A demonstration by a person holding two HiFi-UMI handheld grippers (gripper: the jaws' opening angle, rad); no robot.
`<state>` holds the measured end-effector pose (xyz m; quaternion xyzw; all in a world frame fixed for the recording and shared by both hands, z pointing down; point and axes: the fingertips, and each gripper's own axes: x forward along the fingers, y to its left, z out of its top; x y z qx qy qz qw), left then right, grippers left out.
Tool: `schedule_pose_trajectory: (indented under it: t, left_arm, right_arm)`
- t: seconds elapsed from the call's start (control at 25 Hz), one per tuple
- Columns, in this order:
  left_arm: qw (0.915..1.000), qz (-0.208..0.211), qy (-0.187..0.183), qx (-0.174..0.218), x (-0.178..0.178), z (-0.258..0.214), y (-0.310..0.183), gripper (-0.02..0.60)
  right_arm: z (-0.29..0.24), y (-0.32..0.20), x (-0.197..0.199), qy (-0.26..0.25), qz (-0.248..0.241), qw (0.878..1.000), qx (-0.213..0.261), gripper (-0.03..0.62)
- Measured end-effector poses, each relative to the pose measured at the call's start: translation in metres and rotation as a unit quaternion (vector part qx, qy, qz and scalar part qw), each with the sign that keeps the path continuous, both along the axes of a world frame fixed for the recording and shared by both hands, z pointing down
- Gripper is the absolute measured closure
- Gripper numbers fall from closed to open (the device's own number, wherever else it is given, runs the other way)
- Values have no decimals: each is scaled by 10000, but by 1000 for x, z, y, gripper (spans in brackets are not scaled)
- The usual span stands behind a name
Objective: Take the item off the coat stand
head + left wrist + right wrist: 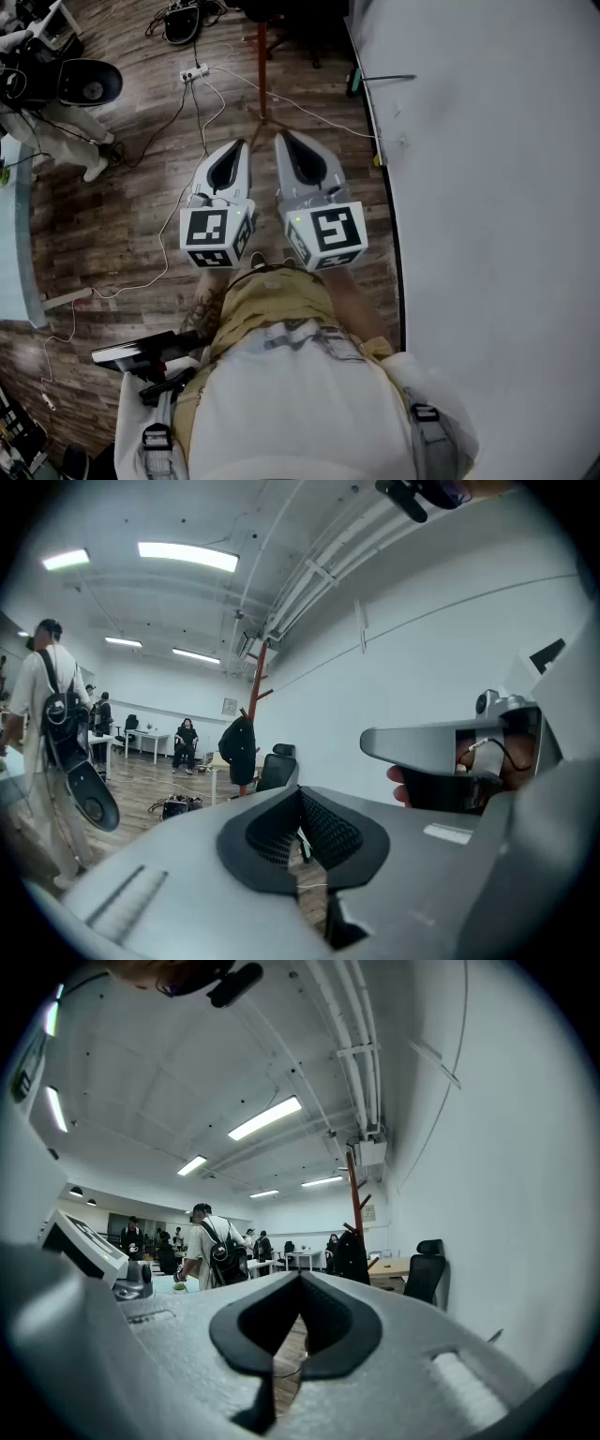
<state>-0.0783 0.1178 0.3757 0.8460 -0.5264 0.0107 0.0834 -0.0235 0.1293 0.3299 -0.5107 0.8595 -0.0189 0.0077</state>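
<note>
Far down the room stands a red-brown coat stand (256,697) (353,1192) with a black garment (238,748) (352,1254) hanging on it. In the head view only its pole (262,67) shows, ahead of both grippers. My left gripper (246,143) (300,793) is shut with nothing between its pads. Right beside it, my right gripper (281,137) (300,1280) is shut too and holds nothing. Both point toward the stand, well short of it, and are held side by side in front of the person's body.
A white wall (487,187) runs along the right. A power strip (194,73) and cables lie on the wood floor. A black office chair (277,766) (427,1274) stands by the stand. A person with a backpack (212,1252) and others stand further off.
</note>
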Motion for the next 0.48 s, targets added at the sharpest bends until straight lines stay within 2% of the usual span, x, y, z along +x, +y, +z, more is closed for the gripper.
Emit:
schedule_pose_trajectory:
  t: [0.2, 0.48]
  left_arm:
    - [10000, 35, 12, -3, 4, 4, -5, 580]
    - [9998, -13, 52, -199, -13, 17, -10, 580]
  right_arm:
    - [4, -6, 2, -59, -3, 10000, -31, 597]
    - [17, -15, 1, -119, 92, 9996, -248, 594]
